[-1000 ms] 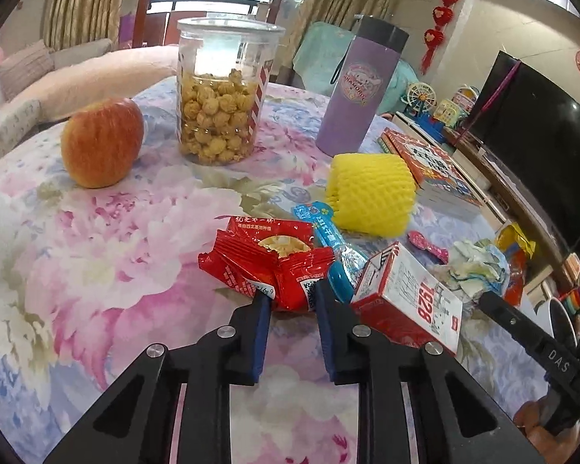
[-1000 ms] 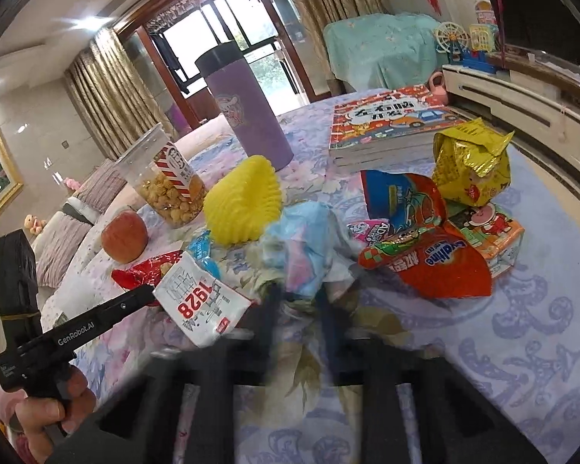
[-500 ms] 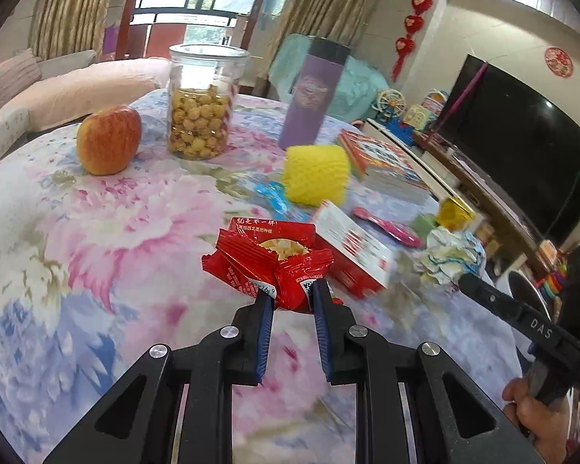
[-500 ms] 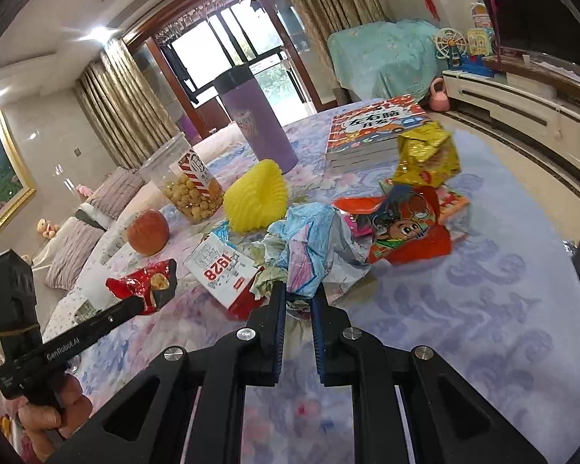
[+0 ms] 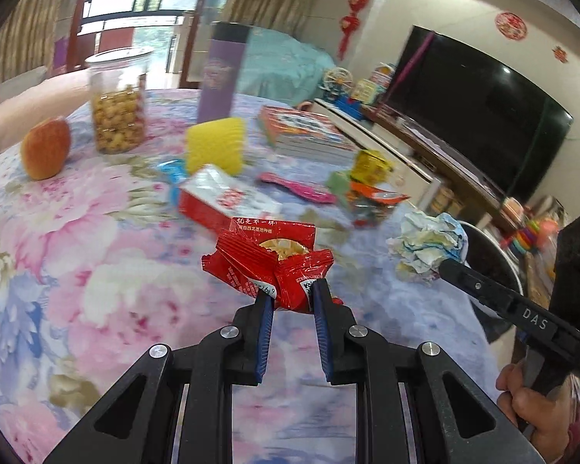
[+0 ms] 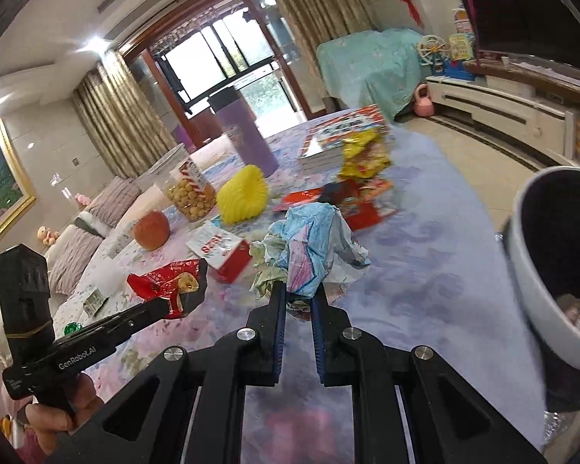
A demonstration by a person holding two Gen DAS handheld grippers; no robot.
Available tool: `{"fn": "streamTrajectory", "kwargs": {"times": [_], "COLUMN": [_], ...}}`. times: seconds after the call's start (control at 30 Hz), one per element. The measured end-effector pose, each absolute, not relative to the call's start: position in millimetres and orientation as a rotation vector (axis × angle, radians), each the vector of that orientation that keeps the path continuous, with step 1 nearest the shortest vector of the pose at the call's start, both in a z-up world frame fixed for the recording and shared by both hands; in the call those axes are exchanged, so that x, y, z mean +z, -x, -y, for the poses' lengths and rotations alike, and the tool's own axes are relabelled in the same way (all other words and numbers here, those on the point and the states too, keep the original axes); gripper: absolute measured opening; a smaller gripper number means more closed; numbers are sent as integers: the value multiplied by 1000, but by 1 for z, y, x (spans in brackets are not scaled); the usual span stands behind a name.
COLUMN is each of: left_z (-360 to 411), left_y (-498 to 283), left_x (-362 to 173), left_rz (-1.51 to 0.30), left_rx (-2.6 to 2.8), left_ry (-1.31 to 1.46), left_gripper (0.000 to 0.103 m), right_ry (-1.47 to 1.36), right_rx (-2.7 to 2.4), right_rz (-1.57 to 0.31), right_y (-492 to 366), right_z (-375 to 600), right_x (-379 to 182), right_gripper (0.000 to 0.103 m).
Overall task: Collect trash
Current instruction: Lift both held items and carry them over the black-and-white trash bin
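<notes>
- The left gripper (image 5: 292, 295) had its blue pads pinched on the bottom edge of a red snack wrapper (image 5: 268, 261), which hung clear above the floral tablecloth (image 5: 77, 255) instead of lying on it.
- The right gripper (image 6: 298, 297) was clamped on a crumpled wad of blue-and-white paper (image 6: 309, 249), gripped low so that the bulk stood up past the fingertips.
- A white bin with a dark inside (image 6: 553, 266) stood just off the tablecloth's edge, on the right gripper's side; some rubbish already lay in its bottom. Judging by this, both pieces were held aloft for carrying to that bin.
- Other litter lay farther in from the bin on the tablecloth: a red-and-white carton (image 5: 220, 201), a yellow foil bag (image 6: 363, 152) and flattened orange packets (image 6: 352, 203).
- The apple (image 5: 44, 149), the jar of snacks (image 5: 118, 116), the purple flask (image 6: 247, 137) and the books (image 5: 305, 135) stood beyond the litter, probably not trash.
</notes>
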State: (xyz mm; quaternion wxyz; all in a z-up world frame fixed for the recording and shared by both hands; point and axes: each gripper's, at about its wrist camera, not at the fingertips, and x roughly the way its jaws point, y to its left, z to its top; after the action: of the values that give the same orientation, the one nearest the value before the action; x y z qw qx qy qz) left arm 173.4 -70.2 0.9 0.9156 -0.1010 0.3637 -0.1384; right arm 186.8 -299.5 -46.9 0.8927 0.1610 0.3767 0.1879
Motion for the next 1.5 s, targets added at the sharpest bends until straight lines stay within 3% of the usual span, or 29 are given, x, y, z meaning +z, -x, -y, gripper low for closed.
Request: {"fn": "streamTrajectory", "kwargs": {"times": [1.5], "left_z": [277], "left_y": [-213], "left_x": [7], "left_rz": [-766], "left_rx": [-647], "left_ry": [-4], "left_gripper": [19], "right_ry": [-441], "right_rx": [79], "right_rz": [-701], "right_y": [-138], "right_z": [479], "right_x": [-42], "right_gripper": [12]}}
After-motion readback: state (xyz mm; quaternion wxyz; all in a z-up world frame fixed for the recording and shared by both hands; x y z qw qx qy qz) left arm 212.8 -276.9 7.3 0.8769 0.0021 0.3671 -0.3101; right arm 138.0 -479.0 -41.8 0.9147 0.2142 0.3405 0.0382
